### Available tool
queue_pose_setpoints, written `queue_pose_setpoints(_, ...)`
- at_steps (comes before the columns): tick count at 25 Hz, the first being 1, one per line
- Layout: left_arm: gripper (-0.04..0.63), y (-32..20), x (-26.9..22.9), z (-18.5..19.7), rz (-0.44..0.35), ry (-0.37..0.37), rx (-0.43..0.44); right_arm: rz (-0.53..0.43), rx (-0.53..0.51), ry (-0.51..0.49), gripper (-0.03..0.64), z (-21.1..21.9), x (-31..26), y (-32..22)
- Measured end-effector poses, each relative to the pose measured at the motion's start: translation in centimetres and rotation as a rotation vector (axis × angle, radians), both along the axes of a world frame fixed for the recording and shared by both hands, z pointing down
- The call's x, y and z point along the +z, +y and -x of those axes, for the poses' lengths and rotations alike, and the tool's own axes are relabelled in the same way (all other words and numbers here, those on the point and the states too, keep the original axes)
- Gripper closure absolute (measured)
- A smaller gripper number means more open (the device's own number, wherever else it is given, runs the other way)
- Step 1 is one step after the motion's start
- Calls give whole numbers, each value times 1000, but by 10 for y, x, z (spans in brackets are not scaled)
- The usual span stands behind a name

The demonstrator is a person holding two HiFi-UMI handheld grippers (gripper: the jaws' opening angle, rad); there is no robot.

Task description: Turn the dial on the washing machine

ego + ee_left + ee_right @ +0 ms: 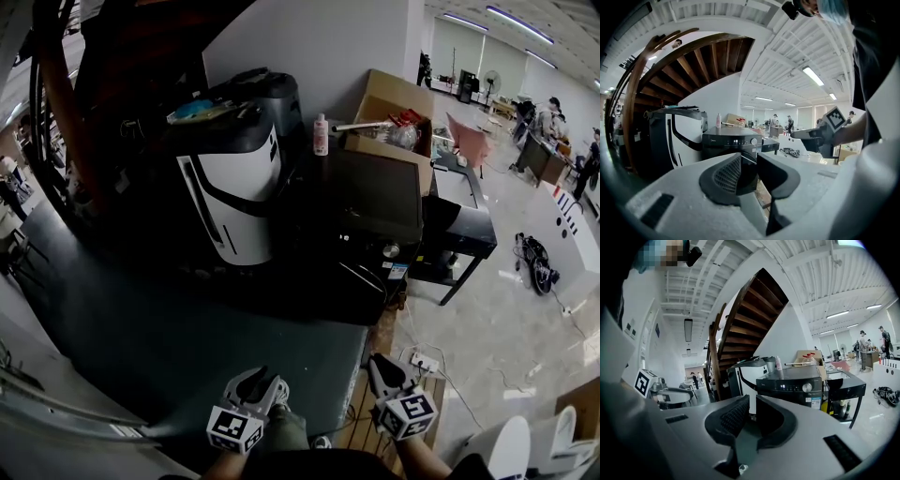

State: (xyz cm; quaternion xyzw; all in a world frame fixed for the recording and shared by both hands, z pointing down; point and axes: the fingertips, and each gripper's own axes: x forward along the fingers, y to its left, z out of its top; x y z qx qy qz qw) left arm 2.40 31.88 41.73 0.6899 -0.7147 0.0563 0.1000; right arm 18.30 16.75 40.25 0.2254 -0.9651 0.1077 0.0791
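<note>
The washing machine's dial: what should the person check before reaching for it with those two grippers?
1. Dial in plain sight on the washing machine front: ok.
2. Right gripper close to the dial: not ok, it is well short of the machine.
3. Right gripper's jaws apart enough to take the dial: not ok, they are together.
4. Left gripper empty: ok, jaws apart, nothing between them.
5. Dial's present setting: cannot tell, too small to read.
</note>
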Motion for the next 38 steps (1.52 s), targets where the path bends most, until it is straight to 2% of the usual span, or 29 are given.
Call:
queue_pose_setpoints(4, 499, -28, 0, 33, -3, 4, 27, 0, 30, 3, 545, 29, -3, -24)
queue_pose_setpoints(14, 457, -112, -4, 137, -5, 3, 132, -8, 173, 22, 532, 104, -7, -94)
queue_pose_setpoints(23, 456, -170, -4, 199, 17, 19, 262, -5, 352, 28, 490, 146, -5, -138)
queue_pose_setpoints(32, 456, -212, 16, 219, 45, 28, 386, -36, 496, 144, 458, 149, 25, -180)
queue_pose_setpoints(38, 456, -242, 39, 214, 90, 41, 442, -61, 530, 217, 440, 145, 48, -221)
